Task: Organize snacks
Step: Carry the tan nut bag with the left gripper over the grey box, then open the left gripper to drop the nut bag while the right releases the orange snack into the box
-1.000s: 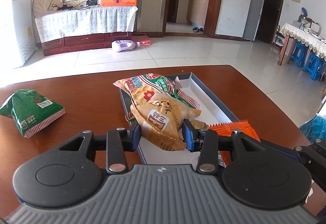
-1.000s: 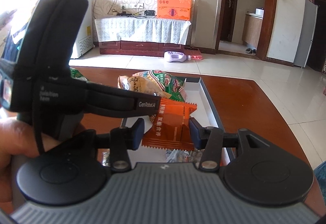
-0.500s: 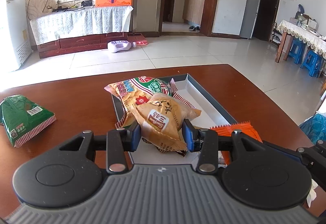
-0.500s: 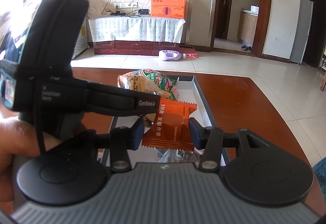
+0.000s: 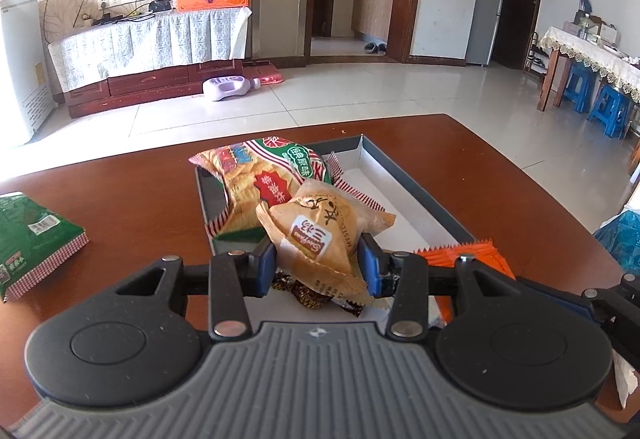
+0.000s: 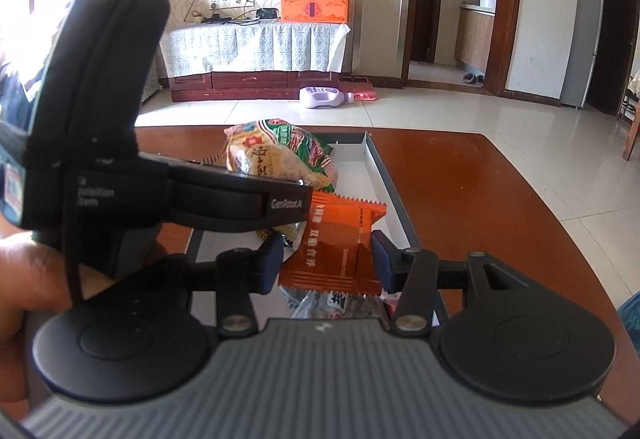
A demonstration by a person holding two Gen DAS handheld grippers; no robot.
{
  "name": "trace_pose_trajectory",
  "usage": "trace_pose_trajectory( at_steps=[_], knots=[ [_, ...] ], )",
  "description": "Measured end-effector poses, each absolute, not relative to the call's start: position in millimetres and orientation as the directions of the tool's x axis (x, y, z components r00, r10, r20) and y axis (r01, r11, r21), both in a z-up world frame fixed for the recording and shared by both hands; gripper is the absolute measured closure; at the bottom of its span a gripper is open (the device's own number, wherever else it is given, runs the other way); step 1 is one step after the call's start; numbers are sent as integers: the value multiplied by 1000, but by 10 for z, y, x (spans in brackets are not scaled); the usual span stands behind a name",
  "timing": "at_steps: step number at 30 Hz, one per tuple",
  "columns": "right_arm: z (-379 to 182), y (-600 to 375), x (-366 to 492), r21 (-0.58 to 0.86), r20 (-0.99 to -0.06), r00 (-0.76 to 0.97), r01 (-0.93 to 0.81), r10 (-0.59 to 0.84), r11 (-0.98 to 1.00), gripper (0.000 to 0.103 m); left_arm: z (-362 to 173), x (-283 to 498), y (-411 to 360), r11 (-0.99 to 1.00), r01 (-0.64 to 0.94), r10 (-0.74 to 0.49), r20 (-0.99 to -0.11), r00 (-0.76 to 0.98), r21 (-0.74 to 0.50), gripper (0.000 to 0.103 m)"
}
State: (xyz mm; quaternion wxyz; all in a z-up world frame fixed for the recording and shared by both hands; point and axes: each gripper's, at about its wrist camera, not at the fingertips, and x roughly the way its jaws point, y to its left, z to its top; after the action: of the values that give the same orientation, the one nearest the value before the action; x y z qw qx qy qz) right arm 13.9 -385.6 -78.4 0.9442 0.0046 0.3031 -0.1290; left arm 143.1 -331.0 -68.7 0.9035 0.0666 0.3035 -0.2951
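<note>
My left gripper (image 5: 318,268) is shut on a tan pastry packet (image 5: 320,229) and holds it just above the near end of a dark-rimmed tray (image 5: 420,195) with a white floor. A yellow-and-green chip bag (image 5: 260,181) lies in the tray's far left part. In the right wrist view my right gripper (image 6: 329,264) is shut on an orange packet (image 6: 336,243) over the same tray (image 6: 394,195), to the right of the left gripper. Small wrapped sweets (image 5: 310,295) lie in the tray under both packets.
A green snack bag (image 5: 32,235) lies on the brown table (image 5: 132,199) to the left of the tray. The left gripper's housing (image 6: 100,111) and a hand (image 6: 24,279) fill the left of the right wrist view. Beyond the table's far edge is tiled floor.
Both grippers have moved a little forward and down over the tray, each keeping its packet. The green bag has slid toward the left edge of the left wrist view.
</note>
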Motion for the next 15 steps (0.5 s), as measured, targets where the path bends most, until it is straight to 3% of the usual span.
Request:
trace_pose_trajectory(
  at_steps=[15],
  knots=[
    [-861, -3883, 247, -54, -601, 766, 248, -230, 967, 53, -851, 1636, -3380, 816, 572, -490, -622, 611, -82, 54]
  ],
)
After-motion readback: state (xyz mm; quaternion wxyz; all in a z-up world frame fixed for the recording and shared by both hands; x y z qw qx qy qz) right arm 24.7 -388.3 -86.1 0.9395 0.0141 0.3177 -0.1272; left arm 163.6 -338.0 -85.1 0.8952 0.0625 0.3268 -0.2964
